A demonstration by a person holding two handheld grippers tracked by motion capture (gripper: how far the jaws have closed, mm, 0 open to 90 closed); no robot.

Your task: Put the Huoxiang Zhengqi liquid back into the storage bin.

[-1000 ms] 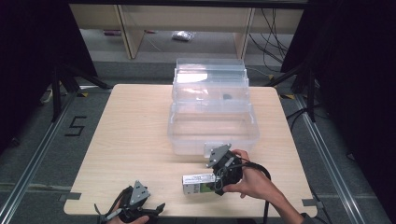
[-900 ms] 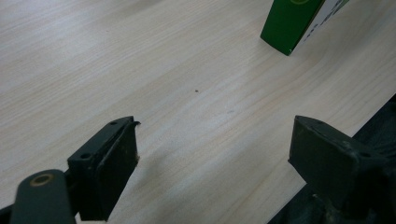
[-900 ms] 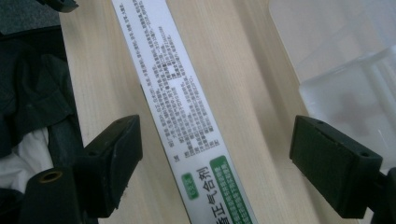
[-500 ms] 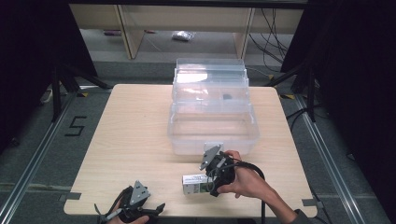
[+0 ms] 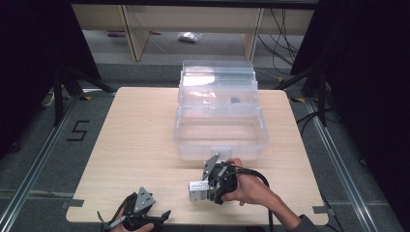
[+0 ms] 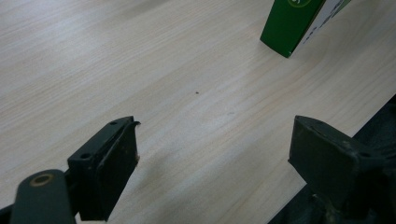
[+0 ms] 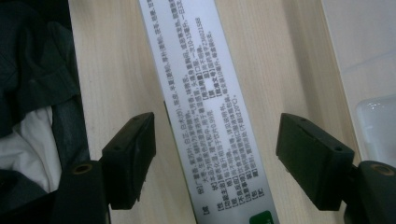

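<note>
The right gripper [image 7: 212, 163] has its jaws around a long, thin box [image 7: 205, 107]. They have just been closing in on it, but there are gaps on both sides, so they do not hold it yet. The box lies on the worktop [image 5: 135, 135], low and near the middle of the high view, just in front of the clear plastic bin [image 5: 220, 130].

The box could slip or spin away if only one jaw bumps it first. It looks light and smooth, so a crooked squeeze could push it aside.

The left gripper [image 6: 215, 158] sits low at the lower left of the high view, jaws wide open and empty. Compared with a second ago, the right hand has sunk closer over the box.
</note>
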